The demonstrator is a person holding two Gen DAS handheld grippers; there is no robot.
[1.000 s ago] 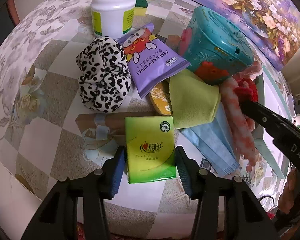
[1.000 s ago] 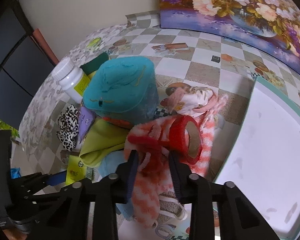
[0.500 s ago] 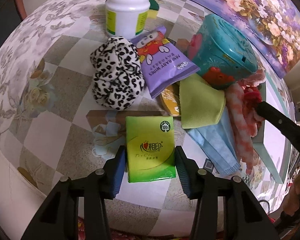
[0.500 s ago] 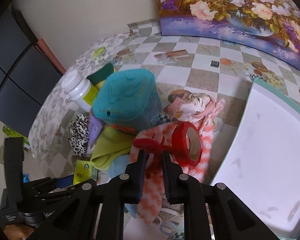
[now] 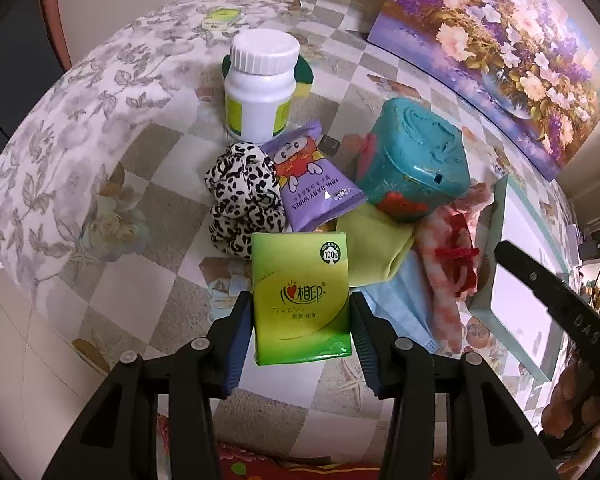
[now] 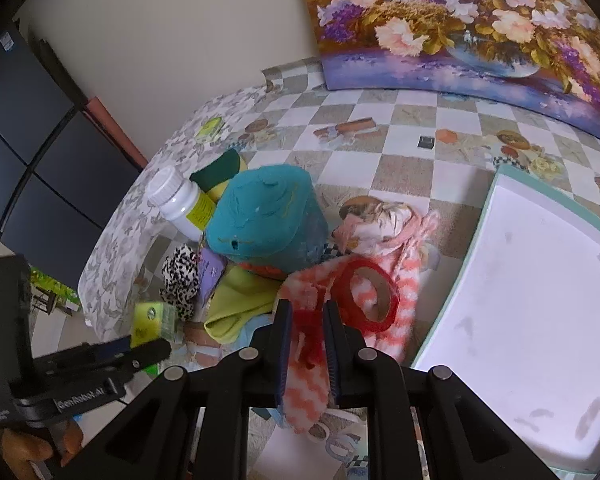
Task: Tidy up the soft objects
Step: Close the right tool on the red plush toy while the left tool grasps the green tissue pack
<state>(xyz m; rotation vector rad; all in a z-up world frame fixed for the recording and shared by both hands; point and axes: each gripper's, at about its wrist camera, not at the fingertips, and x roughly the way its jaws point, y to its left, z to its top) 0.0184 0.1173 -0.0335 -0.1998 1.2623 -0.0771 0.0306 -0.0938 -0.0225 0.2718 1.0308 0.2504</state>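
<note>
My left gripper (image 5: 300,312) is shut on a green tissue pack (image 5: 300,296) and holds it above the table. My right gripper (image 6: 306,320) is shut on a red ribbon (image 6: 312,340) that lies on an orange-and-white fuzzy sock (image 6: 306,396), lifting them; a red tape roll (image 6: 370,296) rests on the sock. A leopard scrunchie (image 5: 240,196), a purple baby wipes pack (image 5: 312,184), a yellow-green cloth (image 5: 372,248), a blue face mask (image 5: 400,308) and a pink floral cloth (image 6: 380,220) lie in the pile.
A teal tin (image 5: 416,160) and a white pill bottle (image 5: 260,84) stand in the pile. A white tray with a teal rim (image 6: 480,248) lies at the right. A flower painting (image 6: 460,24) leans on the wall. A green-yellow sponge (image 6: 220,168) lies behind the bottle.
My left gripper has lifted the tissue pack and pulled back from the pile. My right gripper has closed on the red ribbon and risen with the sock.
</note>
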